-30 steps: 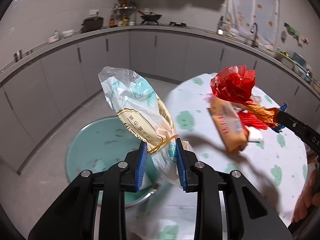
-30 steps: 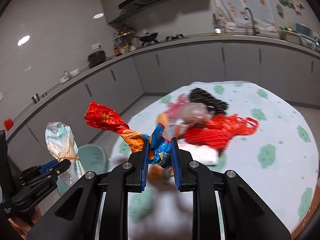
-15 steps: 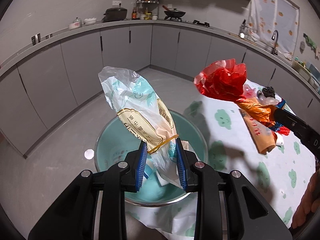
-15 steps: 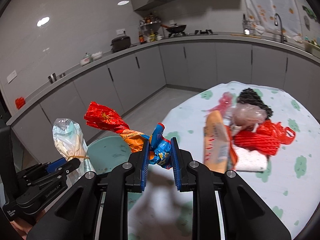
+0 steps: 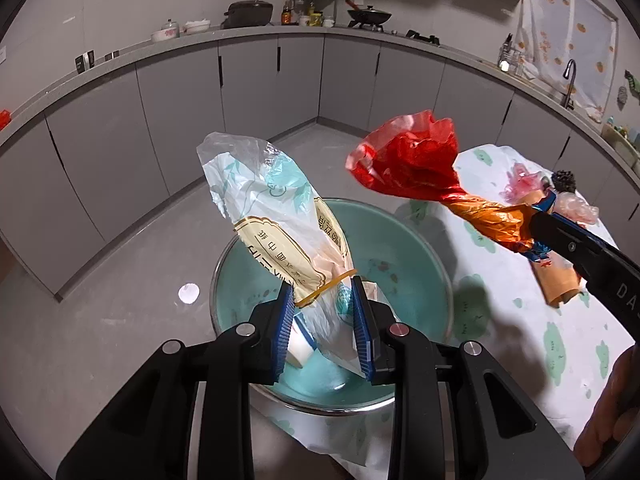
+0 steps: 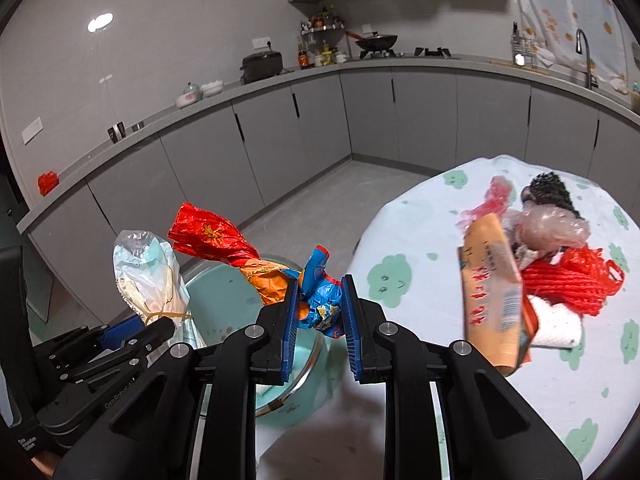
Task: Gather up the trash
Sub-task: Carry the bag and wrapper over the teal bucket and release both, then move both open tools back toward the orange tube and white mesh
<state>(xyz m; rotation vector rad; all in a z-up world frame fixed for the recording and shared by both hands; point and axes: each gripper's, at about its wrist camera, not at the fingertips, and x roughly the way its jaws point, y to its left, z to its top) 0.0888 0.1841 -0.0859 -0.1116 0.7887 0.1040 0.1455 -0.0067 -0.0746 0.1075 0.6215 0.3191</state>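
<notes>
Above teal bin (image 5: 400, 240), both fingers (image 5: 282, 320) gripping wrappers (image 5: 280, 216)

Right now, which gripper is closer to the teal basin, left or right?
Left. The left gripper holds its clear bag directly above the teal basin, and the right gripper with its red wrapper hangs beside the rim, toward the table.

Two claws: left claw (image 5: 322, 320), right claw (image 6: 319, 312); one teal basin (image 5: 416, 248); one table (image 6: 440, 308).
</notes>
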